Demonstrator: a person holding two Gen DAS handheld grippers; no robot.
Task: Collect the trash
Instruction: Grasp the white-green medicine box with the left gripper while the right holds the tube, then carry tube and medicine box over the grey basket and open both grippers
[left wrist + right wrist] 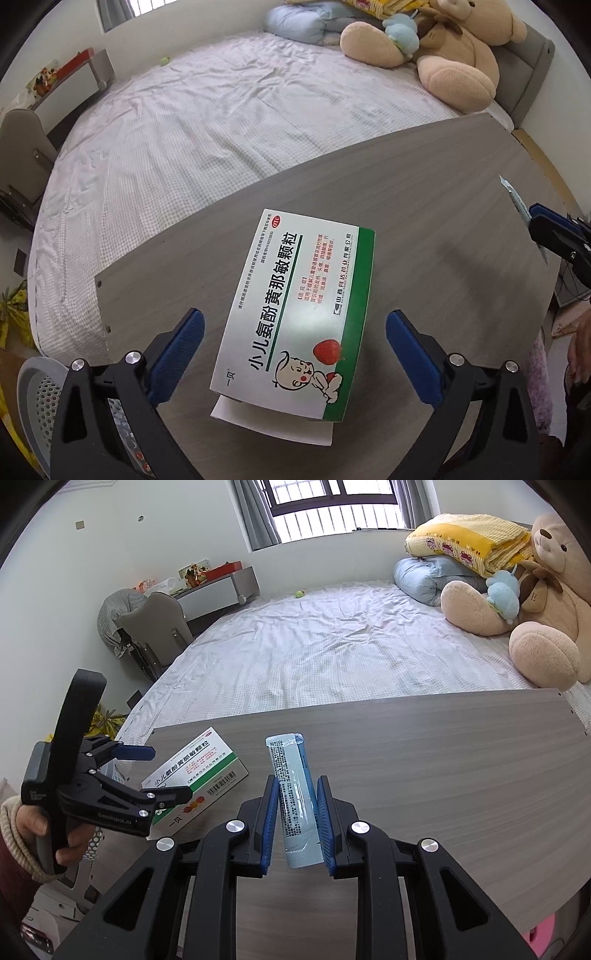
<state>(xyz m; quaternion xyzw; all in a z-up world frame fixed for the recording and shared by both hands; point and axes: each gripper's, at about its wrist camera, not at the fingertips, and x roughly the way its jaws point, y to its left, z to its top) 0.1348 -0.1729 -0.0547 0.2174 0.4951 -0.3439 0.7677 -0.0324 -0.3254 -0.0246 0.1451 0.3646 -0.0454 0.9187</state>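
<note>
Medicine box [295,306], white and green printed cardboard, lies flat on the grey wood-grain tabletop [443,229], between the spread blue pads of the left gripper [294,350], touched by neither. One pale blue plastic sachet [295,797] is pinched between the right gripper [297,805] pads, right of the box, its tip raised off the tabletop. Beyond the tabletop, a checked bedsheet [332,650] holds one tan teddy bear [535,602].
</note>
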